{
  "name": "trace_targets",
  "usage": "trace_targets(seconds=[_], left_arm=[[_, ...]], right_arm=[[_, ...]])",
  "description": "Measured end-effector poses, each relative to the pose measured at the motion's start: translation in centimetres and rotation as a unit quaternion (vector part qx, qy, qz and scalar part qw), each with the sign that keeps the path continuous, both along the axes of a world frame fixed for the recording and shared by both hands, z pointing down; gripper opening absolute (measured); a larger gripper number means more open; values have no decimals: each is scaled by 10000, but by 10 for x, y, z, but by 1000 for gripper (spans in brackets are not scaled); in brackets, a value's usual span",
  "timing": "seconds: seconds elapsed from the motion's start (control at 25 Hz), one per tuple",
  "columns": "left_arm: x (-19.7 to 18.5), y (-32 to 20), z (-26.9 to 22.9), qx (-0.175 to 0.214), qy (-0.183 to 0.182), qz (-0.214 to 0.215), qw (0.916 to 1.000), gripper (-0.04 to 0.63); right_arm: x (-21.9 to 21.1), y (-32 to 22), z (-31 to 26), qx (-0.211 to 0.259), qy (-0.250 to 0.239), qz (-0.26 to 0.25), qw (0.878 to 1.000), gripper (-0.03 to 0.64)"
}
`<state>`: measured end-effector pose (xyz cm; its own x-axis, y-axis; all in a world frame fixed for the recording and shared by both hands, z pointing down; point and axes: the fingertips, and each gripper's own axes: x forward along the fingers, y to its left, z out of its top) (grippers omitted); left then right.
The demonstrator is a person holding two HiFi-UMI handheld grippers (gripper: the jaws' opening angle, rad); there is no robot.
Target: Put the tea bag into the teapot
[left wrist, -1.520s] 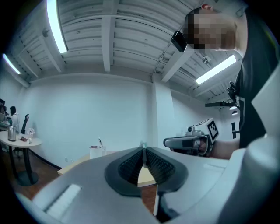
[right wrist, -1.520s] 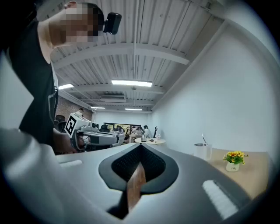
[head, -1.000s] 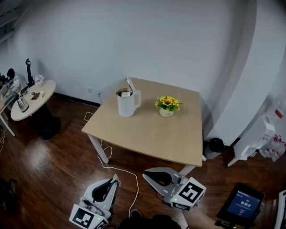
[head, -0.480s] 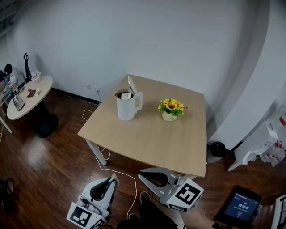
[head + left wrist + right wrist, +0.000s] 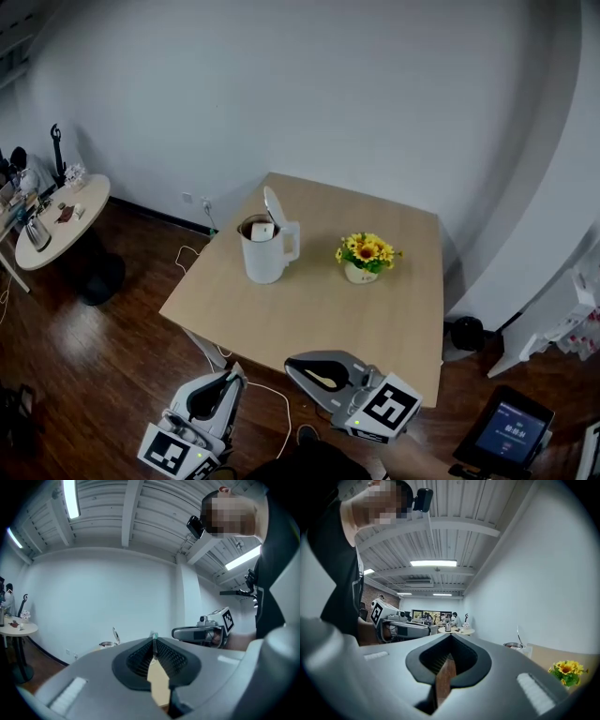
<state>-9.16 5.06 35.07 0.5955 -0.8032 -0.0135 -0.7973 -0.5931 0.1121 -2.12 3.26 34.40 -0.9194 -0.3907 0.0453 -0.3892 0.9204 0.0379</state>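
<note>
1. Head view shows the table (image 5: 309, 319) sitting lower and nearer than it did a second ago, its near edge now just ahead of both tools. The person seems to be walking up to it, so I'd judge this an approach, with no reaching begun.
2. On the table's far left part stands the white teapot (image 5: 264, 253), lid (image 5: 273, 206) tipped up and mouth open. A pot of yellow flowers (image 5: 364, 258) stands to its right, apart from it. Neither has shifted on the tabletop.
3. Down low and close to the person's body, the right gripper (image 5: 292, 363) lies level, pointing left along the table's near edge. The left gripper (image 5: 238, 372) is lower, over the floor, pointing up toward the table. Each has its jaws pressed together, and I see nothing held between them.
4. A small pale piece (image 5: 262, 231) rests at the teapot's mouth. It may be the tea bag, though it is too small to be sure.
</note>
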Motion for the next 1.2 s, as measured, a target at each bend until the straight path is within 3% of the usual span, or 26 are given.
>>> trace_targets(seconds=[0.32, 0.48, 0.64, 0.8, 1.2], left_arm=[[13, -70, 2, -34, -65, -170, 9998, 29], [18, -85, 3, -21, -47, -182, 9998, 29], [16, -102, 7, -9, -258, -62, 9996, 29], [6, -136, -5, -32, -171, -85, 9998, 29], [-9, -235, 3, -30, -125, 257, 9996, 29]], right_arm=[[20, -65, 0, 0, -71, -112, 9999, 2], [22, -78, -1, 23, -38, -203, 9998, 2], [18, -86, -3, 89, 3, -178, 9998, 2], [12, -107, -6, -3, -74, -137, 9999, 2], [1, -217, 2, -78, -68, 437, 9990, 2]])
